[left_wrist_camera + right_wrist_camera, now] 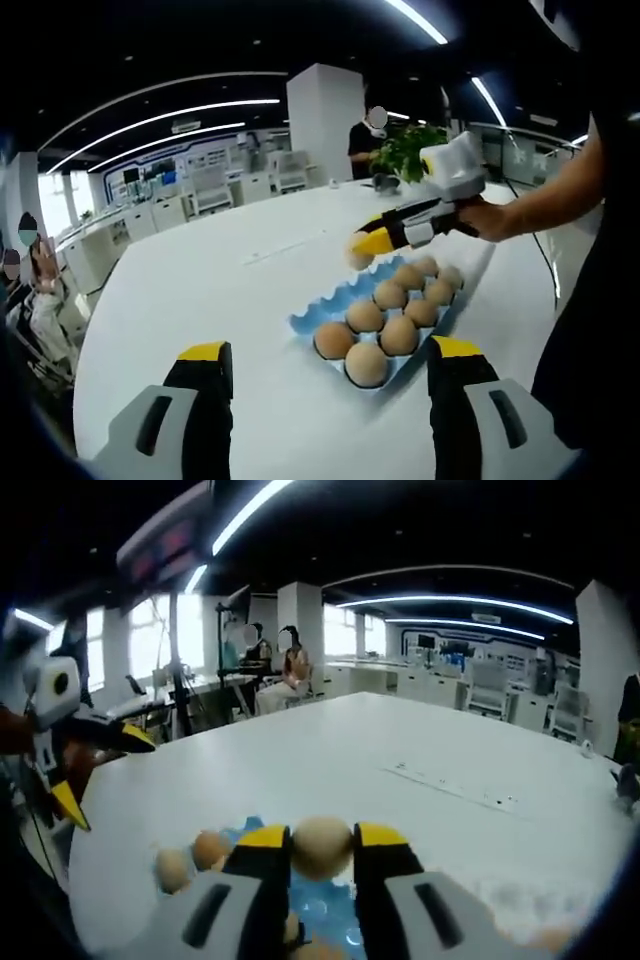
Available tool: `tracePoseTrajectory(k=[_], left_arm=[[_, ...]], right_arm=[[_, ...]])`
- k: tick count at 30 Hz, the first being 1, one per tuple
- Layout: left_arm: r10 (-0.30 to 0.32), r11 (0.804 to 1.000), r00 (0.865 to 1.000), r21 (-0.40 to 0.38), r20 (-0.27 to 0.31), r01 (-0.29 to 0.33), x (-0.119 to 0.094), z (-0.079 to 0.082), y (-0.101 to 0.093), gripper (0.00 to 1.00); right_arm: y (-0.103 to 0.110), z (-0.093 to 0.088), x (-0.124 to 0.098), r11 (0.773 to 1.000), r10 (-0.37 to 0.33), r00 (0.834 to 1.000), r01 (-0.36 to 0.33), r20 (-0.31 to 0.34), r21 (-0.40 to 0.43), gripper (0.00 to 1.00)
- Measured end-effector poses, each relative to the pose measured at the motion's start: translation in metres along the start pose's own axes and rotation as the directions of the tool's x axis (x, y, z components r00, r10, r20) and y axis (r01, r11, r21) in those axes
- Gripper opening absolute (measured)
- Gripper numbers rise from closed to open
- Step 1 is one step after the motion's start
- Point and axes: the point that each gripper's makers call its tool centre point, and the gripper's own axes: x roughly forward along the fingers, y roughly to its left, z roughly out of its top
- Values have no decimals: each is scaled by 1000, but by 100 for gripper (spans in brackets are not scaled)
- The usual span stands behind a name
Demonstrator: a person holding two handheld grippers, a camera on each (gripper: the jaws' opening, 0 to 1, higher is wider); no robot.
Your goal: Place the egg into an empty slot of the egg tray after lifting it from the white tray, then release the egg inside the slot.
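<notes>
The right gripper (321, 852) has its jaws pinched on an egg (321, 845), held above the far end of the blue egg tray (310, 322), which sits on the white table (200, 290) with eight eggs in its slots; in the left gripper view this gripper (366, 243) reaches in from the right, in a person's hand (492, 217). The left gripper (325, 365) is spread wide, holding nothing, near the tray's close end, with broad bare tabletop to its left and beyond. The room is an open office with ceiling light strips, a white pillar (325, 125) and a potted plant (405, 150).
</notes>
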Motion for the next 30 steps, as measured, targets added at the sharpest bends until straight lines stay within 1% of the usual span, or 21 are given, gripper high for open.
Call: tracePoseTrajectory(k=[4, 5, 13, 22, 24, 25, 30], left_arm=[[0, 1000, 1000, -3, -1, 0, 0, 0, 0, 81], [1, 1000, 1000, -3, -3, -1, -1, -1, 0, 81], [3, 1000, 1000, -13, -8, -3, -1, -4, 2, 81], [5, 1000, 1000, -17, -13, -5, -1, -7, 4, 81], [5, 1000, 1000, -16, -14, -5, 0, -7, 4, 81], [4, 1000, 1000, -17, -12, -5, 0, -6, 4, 81], [4, 1000, 1000, -16, -12, -4, 0, -5, 4, 80]], right_arm=[[10, 1, 8, 1000, 22, 1000, -22, -1, -4, 23], [22, -1, 20, 999, 53, 999, -53, -10, -8, 23], [46, -6, 40, 994, 111, 993, -112, -41, -13, 23], [59, -16, 52, 989, 149, 986, -150, -79, -12, 23], [60, -18, 54, 988, 153, 985, -155, -87, -19, 23], [60, -21, 55, 987, 157, 983, -159, -98, -14, 23], [59, -25, 60, 987, 161, 980, -163, -112, -6, 23]])
